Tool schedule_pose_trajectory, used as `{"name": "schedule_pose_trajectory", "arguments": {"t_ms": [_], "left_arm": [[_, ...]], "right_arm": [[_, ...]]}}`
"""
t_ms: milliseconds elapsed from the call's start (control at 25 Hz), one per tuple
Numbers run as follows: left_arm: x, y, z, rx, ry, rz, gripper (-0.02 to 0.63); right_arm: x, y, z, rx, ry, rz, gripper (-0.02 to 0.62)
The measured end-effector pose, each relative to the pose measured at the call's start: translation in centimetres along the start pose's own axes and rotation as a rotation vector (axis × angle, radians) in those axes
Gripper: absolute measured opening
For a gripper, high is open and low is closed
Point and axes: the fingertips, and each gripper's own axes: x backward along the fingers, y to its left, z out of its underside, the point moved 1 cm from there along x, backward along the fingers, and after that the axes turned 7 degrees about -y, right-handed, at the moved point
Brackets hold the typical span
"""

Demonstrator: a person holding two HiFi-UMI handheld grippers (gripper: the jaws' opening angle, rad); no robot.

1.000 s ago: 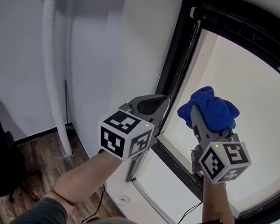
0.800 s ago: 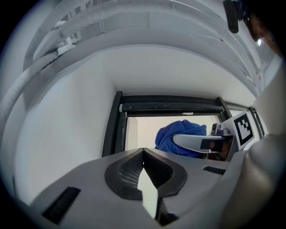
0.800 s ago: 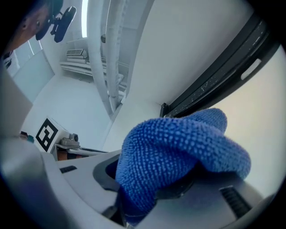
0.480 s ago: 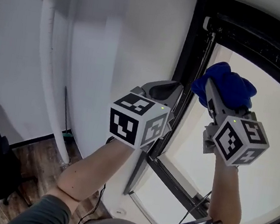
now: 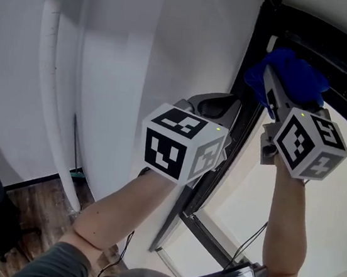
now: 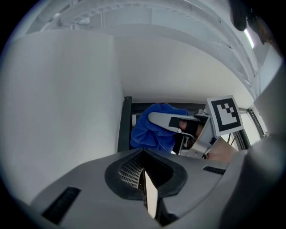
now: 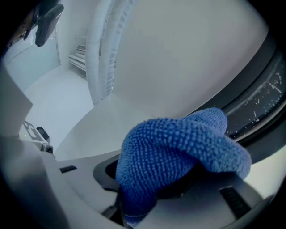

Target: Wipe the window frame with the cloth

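I pinched cloth (image 5: 294,71) in right gripper (image 5: 270,84) jaws, bunched ahead to rub window frame (image 5: 267,27) | left gripper (image 6: 146,188) jaws pressed together, empty.

The cloth (image 7: 178,152) is nubby microfibre, the window frame (image 5: 264,29) matt black, the wall (image 5: 159,50) smooth.

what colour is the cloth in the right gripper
The cloth is bright blue, clearest in the right gripper view.

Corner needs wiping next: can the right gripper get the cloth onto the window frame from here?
Probably yes. The right gripper, shut on the blue cloth, is up at the top left corner of the window frame, nothing between; the left gripper sits lower, aside.
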Motion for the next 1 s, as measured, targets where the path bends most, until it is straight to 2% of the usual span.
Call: {"name": "schedule_pose_trajectory", "arguments": {"t_ms": [400, 760, 1000], "left_arm": [[-0.3, 1.1, -0.2, 0.005, -0.01, 0.026, 0.005], [-0.4, 0.2, 0.2, 0.009, -0.017, 0.045, 0.005], [-1.0, -1.6, 0.8, 0.026, -0.018, 0.077, 0.005]], "right_arm": [[-4.3, -0.8, 1.5, 0.074, 0.042, 0.057, 0.156], [-3.5, -2.4, 1.6, 0.079, 0.054, 0.098, 0.156], [-0.6, -3.9, 1.0, 0.083, 0.052, 0.144, 0.156]]}}
